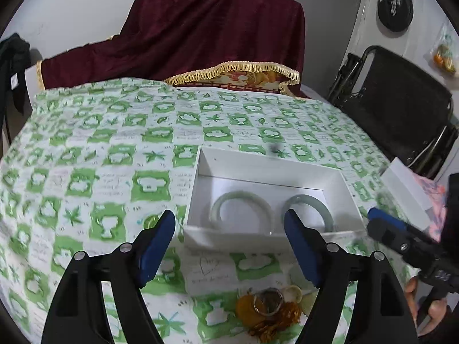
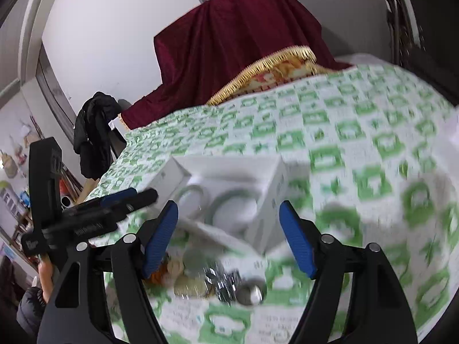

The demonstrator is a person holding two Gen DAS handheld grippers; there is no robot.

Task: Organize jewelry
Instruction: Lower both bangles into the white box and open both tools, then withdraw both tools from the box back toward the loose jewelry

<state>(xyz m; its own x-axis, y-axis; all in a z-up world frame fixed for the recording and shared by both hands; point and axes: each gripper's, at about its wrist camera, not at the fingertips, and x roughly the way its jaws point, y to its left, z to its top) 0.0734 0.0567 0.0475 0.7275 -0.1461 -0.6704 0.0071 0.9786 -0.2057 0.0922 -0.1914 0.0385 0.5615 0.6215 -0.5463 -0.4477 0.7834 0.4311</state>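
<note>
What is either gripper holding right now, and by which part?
Nothing. The left gripper and right gripper both stand open and empty above the loose jewelry pile, near the white box.

The table's green-and-white checked tablecloth (image 1: 94, 154) lies bare across its whole left half and far side, open to any approach. Toward the right, the open white box (image 1: 338, 183) stands with raised walls; two jade bangles (image 1: 243, 209) lie on its floor, so entry is from above only. At the near edge, just before the box, a heap of rings and amber beads (image 1: 269, 309) clutters the cloth. A white lid (image 1: 407, 189) sits near the right edge. Behind the far edge rises something draped in maroon cloth (image 1: 212, 28).
</note>
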